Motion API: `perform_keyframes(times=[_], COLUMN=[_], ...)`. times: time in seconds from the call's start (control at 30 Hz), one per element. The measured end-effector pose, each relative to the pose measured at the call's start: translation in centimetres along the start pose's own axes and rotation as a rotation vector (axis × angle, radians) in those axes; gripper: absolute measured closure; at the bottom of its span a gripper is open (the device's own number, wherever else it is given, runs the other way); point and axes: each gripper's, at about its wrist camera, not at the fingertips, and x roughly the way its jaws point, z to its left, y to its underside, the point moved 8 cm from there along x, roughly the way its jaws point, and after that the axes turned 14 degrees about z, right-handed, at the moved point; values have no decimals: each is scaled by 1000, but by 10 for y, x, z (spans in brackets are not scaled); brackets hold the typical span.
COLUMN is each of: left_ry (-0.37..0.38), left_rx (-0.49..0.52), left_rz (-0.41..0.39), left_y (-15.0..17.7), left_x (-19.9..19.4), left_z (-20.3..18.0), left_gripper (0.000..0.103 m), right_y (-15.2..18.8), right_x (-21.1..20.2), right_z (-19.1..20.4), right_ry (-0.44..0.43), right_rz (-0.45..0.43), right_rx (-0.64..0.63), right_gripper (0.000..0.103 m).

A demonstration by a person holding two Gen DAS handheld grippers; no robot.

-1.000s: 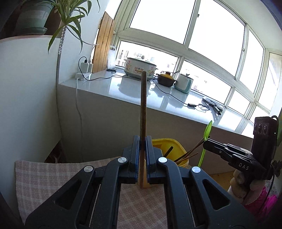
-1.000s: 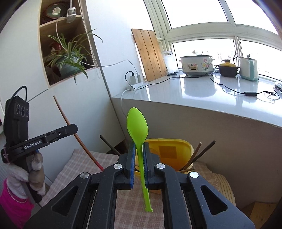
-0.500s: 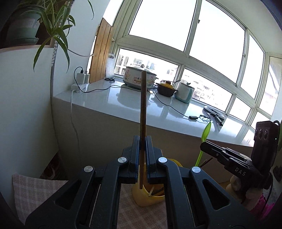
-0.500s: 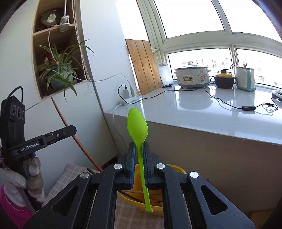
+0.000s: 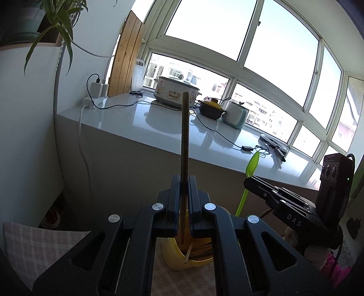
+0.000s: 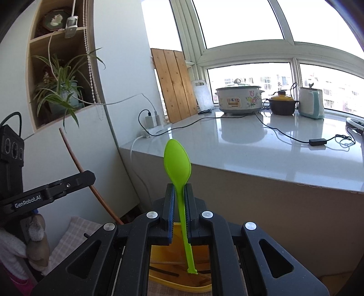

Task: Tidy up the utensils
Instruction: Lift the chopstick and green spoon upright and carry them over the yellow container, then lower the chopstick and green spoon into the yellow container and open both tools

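Left gripper (image 5: 182,200) jaws clamped on upright brown chopstick (image 5: 184,145) — right gripper (image 6: 179,209) jaws clamped on green spoon (image 6: 177,164), both above yellow holder (image 5: 175,257).

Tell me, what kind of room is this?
Probably a home kitchen nook by a big window. A cooker, a pot and a kettle sit on the white counter.
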Motion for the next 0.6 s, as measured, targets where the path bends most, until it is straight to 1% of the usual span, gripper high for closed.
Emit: perform_keyframes(times=[0.1, 0.23, 0.43, 0.6], left_ry=[0, 2, 15, 22], left_rx=[3, 3, 3, 1], left_rz=[15, 34, 52, 51], left_y=[4, 9, 14, 15], left_x=[4, 8, 12, 10], left_z=[0, -1, -5, -7], left_gripper=[99, 99, 99, 99], right_y=[3, 10, 16, 17], right_x=[7, 12, 10, 4], right_z=[-2, -5, -4, -5], right_ry=[17, 8, 0, 4], right_rz=[16, 37, 50, 48], right_rx=[-1, 5, 0, 1], right_gripper=[96, 96, 96, 96])
